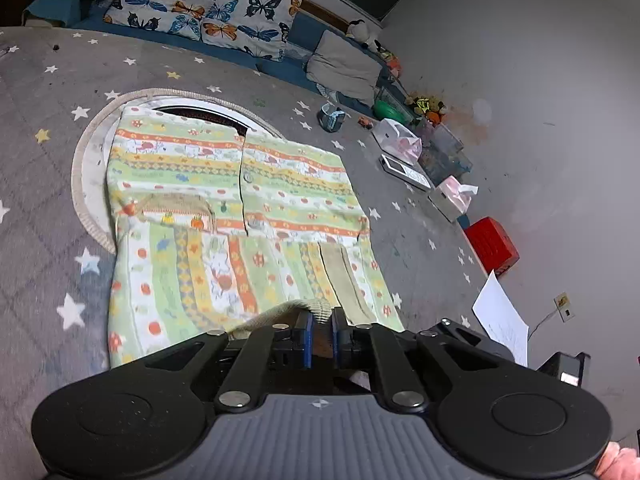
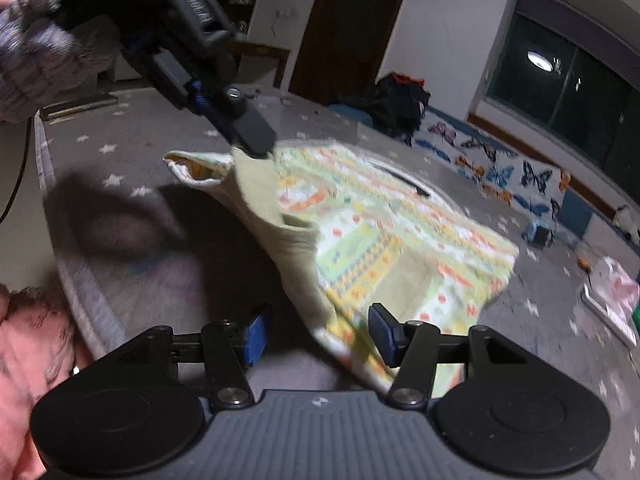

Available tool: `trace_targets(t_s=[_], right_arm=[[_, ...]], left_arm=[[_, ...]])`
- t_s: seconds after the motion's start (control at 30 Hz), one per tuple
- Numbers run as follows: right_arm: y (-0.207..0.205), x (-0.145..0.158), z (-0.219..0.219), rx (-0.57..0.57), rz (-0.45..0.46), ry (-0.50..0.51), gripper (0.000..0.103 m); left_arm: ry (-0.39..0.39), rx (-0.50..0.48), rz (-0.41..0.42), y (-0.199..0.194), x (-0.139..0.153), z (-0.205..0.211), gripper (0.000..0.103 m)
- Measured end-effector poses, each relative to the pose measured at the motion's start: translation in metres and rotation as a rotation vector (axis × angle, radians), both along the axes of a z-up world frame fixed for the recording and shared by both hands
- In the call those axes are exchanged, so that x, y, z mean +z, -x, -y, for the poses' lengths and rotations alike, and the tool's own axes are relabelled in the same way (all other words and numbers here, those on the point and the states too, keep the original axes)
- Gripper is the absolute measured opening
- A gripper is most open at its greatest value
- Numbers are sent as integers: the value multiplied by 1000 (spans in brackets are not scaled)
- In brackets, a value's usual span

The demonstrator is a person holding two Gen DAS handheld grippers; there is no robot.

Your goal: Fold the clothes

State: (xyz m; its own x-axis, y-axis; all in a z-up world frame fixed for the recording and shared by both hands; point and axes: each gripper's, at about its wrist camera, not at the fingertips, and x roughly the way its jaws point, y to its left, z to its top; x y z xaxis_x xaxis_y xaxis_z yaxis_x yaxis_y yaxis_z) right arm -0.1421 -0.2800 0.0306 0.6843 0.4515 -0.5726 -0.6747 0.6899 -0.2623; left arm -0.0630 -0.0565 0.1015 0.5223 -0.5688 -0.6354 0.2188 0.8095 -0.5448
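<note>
A knitted cardigan [image 1: 224,184] with green, orange and yellow pattern bands lies spread on the grey star carpet [image 1: 48,128], its sleeves folded across the front. My left gripper [image 1: 321,326] is shut on the beige ribbed hem [image 1: 316,307] at the near edge. In the right wrist view that left gripper [image 2: 256,140] holds the hem lifted above the carpet, and the cardigan [image 2: 384,220] hangs slanted down from it. My right gripper [image 2: 316,330] is open, its blue pads on either side of the lower hanging edge of the cloth.
A round white mat [image 1: 92,152] lies under the cardigan. A butterfly cushion [image 1: 208,8] and blue bench line the far side. Along the wall sit a tissue box [image 1: 454,196], red box [image 1: 492,244], bags, toys and a paper sheet [image 1: 500,316]. A pink sleeve [image 2: 28,360] shows at left.
</note>
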Motion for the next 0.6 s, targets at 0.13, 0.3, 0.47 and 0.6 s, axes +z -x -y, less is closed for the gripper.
trace_targets(t_s=[0.13,0.3,0.47,0.6], right_arm=[[-19,2,-5,12,-43,-57,32],[-42,17,-1,-3,-142,-148,18],[-57,31,2,-37,-203,-206,18],[-66,37,3,-52,-232,-231,18]], left_arm=[[4,-21,-1,-1,-2,-4,11],[-90,-49,111,30,3,-13,28],[-312,-18,275,65,-1,-17,54],[-471,-57,369,80,-14,-4,55]])
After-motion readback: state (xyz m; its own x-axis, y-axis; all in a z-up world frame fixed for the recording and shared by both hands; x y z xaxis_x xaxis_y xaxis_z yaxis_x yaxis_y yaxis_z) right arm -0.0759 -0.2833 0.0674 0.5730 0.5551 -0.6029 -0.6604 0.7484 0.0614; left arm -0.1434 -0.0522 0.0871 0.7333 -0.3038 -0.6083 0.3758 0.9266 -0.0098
